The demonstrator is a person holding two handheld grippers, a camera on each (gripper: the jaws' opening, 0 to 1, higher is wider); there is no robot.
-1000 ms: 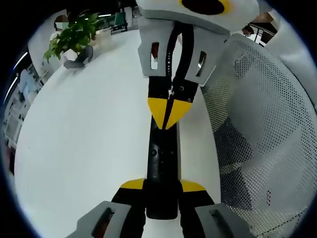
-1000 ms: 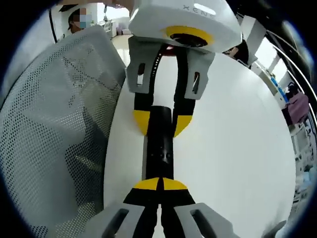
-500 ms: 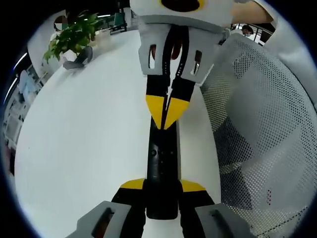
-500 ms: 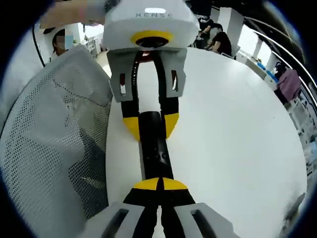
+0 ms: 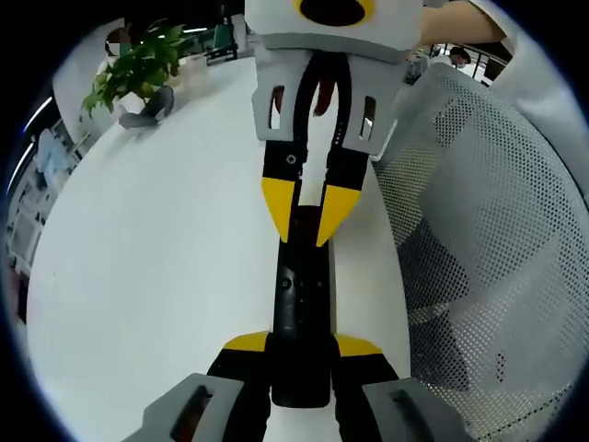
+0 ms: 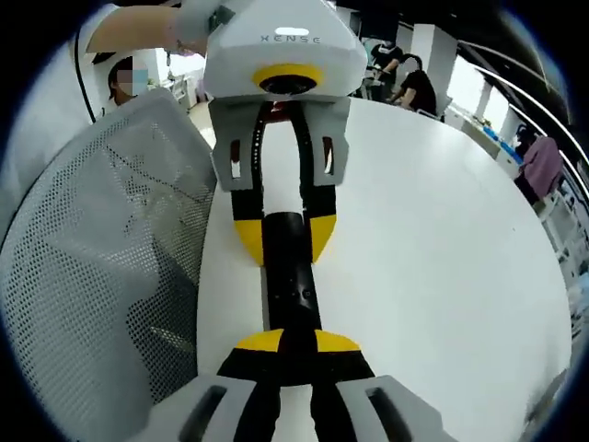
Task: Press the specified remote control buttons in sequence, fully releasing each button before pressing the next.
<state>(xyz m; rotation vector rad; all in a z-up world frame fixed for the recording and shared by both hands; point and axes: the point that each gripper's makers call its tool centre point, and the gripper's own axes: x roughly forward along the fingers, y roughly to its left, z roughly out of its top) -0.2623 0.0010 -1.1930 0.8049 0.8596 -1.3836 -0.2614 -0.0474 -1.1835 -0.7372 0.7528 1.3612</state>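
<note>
Holding the black remote (image 5: pixel 301 304) on the white table (image 5: pixel 156 258), the left gripper (image 5: pixel 301 354) clamps its near end; the right gripper (image 5: pixel 308 221), tips slightly parted, seems between presses and must lower onto the next button.

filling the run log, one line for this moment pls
left gripper: shut on remote | right gripper: fingers parted over remote | surface: white table

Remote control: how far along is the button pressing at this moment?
Done: the left gripper clamps the remote control at one end. In hand: the right gripper sits over the other end, jaws slightly apart, no tip seen pushing a button. Left: any further presses; which buttons were already pressed cannot be told.
</note>
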